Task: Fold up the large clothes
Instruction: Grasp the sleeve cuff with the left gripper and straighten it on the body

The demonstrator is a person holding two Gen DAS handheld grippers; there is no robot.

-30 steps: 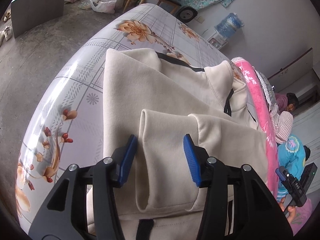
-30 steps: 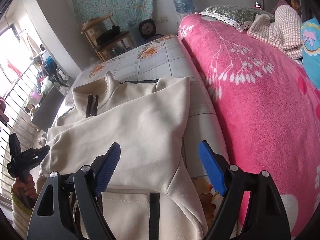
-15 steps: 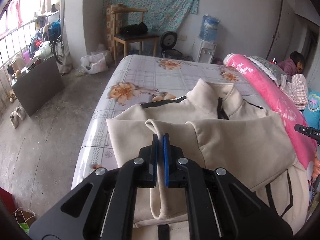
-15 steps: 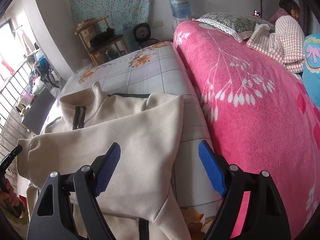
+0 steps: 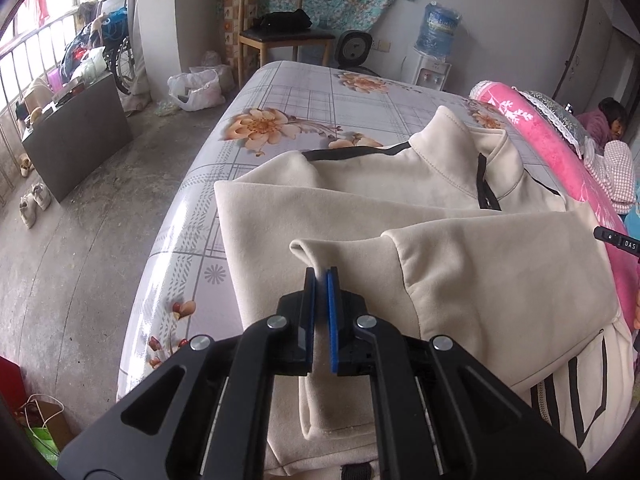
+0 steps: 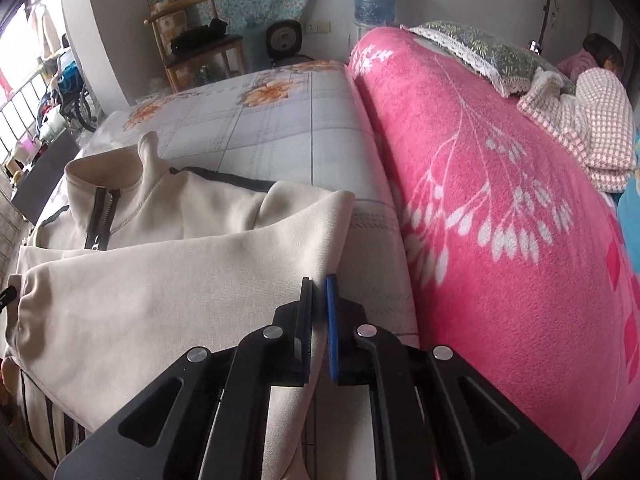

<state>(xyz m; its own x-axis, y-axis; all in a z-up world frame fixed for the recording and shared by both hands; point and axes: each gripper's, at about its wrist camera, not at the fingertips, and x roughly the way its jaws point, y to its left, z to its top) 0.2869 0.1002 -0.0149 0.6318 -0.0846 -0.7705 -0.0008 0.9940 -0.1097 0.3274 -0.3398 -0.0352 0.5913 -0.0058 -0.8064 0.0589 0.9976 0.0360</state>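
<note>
1. Cream jacket [image 5: 460, 248]: lies collar-up on the flower-print bed [image 5: 320, 96], sleeves folded across its front.
2. Left gripper [image 5: 321, 276]: jaws closed on the sleeve cuff [image 5: 310, 246] at the jacket's left edge.
3. Right gripper [image 6: 319, 280]: jaws closed on the jacket's folded right edge, beside the pink blanket [image 6: 500, 208].

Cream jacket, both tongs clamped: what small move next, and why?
Probably lift both tongs together and carry the sleeve inward. The left tongs pinch the cuff; the right tongs pinch the cream jacket at its fold edge beside the pink blanket.
</note>
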